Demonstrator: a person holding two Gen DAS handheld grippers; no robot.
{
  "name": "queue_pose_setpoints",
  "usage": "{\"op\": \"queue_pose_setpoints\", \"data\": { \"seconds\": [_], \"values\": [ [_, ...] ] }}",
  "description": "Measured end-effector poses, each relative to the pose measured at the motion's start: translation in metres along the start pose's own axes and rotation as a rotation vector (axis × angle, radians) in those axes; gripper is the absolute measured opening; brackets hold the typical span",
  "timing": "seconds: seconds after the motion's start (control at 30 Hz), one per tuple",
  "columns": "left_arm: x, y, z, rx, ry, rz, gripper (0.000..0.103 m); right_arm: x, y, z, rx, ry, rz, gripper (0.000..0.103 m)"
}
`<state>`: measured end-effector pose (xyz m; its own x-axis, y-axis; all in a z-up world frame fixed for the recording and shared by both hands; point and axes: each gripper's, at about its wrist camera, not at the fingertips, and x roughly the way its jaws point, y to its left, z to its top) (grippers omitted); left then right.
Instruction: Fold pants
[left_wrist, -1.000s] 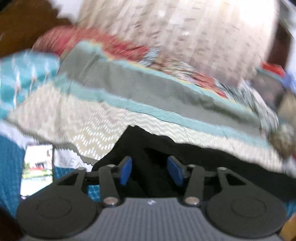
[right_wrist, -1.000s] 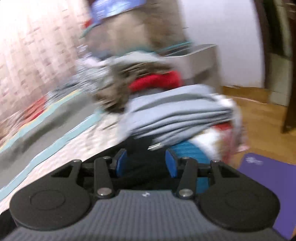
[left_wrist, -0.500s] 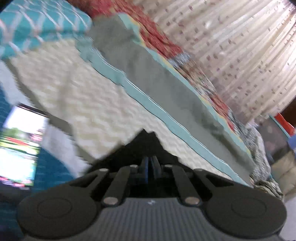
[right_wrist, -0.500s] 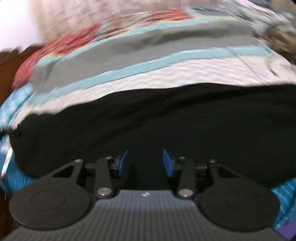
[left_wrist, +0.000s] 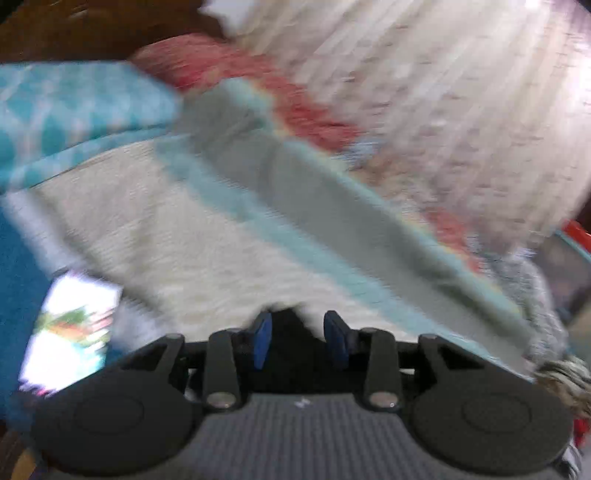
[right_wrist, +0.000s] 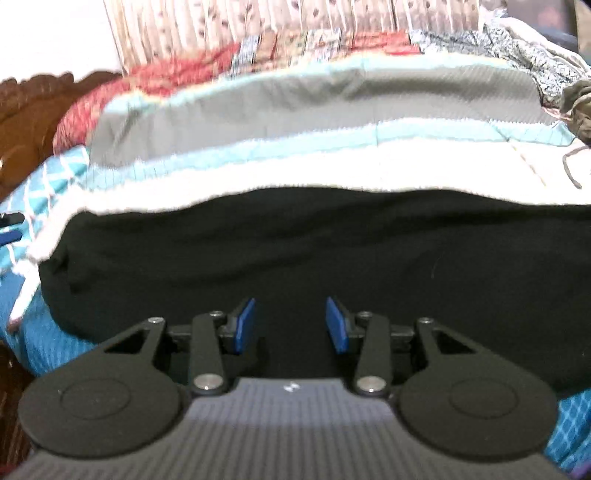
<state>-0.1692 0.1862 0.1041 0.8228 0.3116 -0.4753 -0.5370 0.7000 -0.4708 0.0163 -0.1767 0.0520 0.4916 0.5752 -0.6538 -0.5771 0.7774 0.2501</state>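
The black pants (right_wrist: 314, 251) lay spread across the striped bedspread (right_wrist: 295, 107), soft and limp, best pinched at an edge. The left gripper (left_wrist: 298, 338) was opening over a dark corner; the right gripper (right_wrist: 291, 325) hovered spread, gripping nothing.

I'm in a home bedroom — a bed (right_wrist: 369, 166) with striped quilt fills the frame, curtains (right_wrist: 258, 26) along the top, carved headboard (right_wrist: 26, 110) upper left.

Black pants (right_wrist: 314, 243) lie across the bed (right_wrist: 332, 162) (striped quilt).
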Motion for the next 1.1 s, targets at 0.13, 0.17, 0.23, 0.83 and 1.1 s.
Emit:
{"op": "queue_pose_setpoints", "data": {
  "seconds": [0.13, 0.17, 0.23, 0.83, 1.1],
  "values": [
    [0.033, -0.044, -0.017, 0.137, 0.094, -0.09, 0.029, 0.006, -0.003, -0.001, 0.042, 0.01, 0.039, 0.045],
    [0.042, -0.052, -0.027, 0.17, 0.132, -0.1, 0.029, 0.006, -0.003, -0.005, 0.041, 0.016, 0.045, 0.045],
    [0.058, -0.06, -0.045, 0.218, 0.203, -0.087, 0.028, 0.005, -0.004, -0.011, 0.035, 0.031, 0.043, 0.045],
    [0.05, -0.084, -0.061, 0.287, 0.242, 0.068, 0.024, -0.123, -0.158, -0.052, 0.521, -0.273, -0.113, 0.045],
    [0.094, -0.157, -0.094, 0.314, 0.422, -0.065, 0.024, -0.185, -0.256, -0.127, 0.861, -0.501, -0.296, 0.057]
  ]
}}
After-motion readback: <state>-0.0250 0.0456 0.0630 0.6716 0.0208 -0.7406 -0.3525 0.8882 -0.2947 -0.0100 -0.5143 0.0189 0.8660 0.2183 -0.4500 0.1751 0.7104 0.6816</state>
